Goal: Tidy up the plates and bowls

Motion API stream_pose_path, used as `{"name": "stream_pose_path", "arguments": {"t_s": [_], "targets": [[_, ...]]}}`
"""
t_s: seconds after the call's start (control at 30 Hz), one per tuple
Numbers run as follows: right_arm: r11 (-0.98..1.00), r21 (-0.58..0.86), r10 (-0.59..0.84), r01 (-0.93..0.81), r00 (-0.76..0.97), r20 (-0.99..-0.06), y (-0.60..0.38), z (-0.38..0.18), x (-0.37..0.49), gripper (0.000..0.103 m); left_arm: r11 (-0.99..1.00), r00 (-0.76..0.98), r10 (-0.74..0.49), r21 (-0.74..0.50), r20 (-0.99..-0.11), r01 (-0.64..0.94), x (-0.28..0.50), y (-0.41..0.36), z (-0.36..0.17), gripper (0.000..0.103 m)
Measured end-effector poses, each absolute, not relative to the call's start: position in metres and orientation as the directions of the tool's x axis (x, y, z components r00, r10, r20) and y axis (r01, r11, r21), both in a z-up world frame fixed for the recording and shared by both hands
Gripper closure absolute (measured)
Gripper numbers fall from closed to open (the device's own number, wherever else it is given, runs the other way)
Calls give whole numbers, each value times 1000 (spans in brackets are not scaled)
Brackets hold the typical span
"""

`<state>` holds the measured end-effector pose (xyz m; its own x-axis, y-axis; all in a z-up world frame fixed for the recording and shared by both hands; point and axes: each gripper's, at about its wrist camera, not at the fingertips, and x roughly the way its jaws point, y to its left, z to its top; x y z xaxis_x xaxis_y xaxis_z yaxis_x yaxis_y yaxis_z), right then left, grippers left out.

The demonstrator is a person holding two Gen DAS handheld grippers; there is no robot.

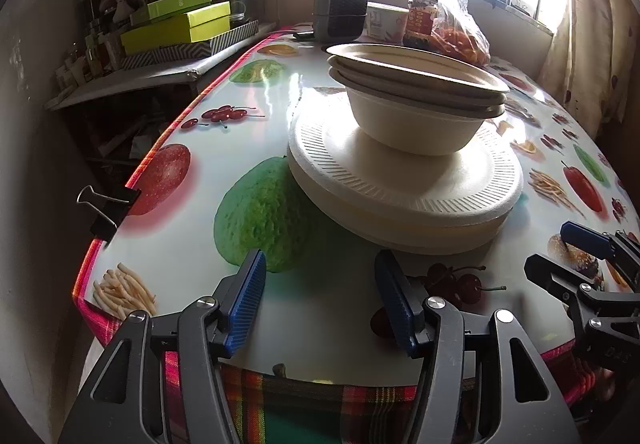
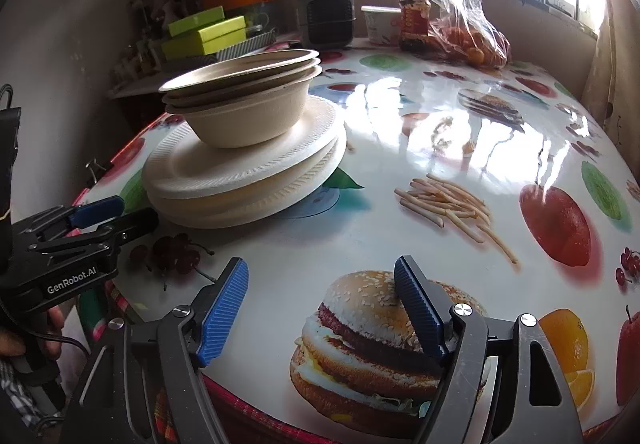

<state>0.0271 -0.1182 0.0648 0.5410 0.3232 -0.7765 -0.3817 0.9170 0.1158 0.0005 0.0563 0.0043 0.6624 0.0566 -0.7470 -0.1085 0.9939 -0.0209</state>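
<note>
Bare table (image 2: 400,211) center/right of right view; plate+bowl stack (image 2: 244,147) blocks upper left; jar (image 2: 414,21), bag (image 2: 464,31) crowd far edge.

Far end of table (image 1: 304,304): grey fan (image 1: 340,9), jar (image 1: 420,19), bag of oranges (image 2: 476,43) (clear plastic). Green boxes (image 1: 180,23) on side shelf. Binder clip (image 1: 106,203) on table edge.

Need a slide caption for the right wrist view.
Open right gripper above table; bowls stacked on plates.
</note>
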Motion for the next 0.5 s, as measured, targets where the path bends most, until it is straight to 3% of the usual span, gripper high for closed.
{"name": "stream_pose_path", "arguments": {"t_s": [0.1,0.5], "targets": [[915,118,327,-386,540,-776,-116,64,26,19,994,663,55,-24,-747,-109,1,56,4,44],[923,79,294,-376,560,-774,-112,63,22,18,994,666,52,-26,-744,-107,1,56,3,41]]}}
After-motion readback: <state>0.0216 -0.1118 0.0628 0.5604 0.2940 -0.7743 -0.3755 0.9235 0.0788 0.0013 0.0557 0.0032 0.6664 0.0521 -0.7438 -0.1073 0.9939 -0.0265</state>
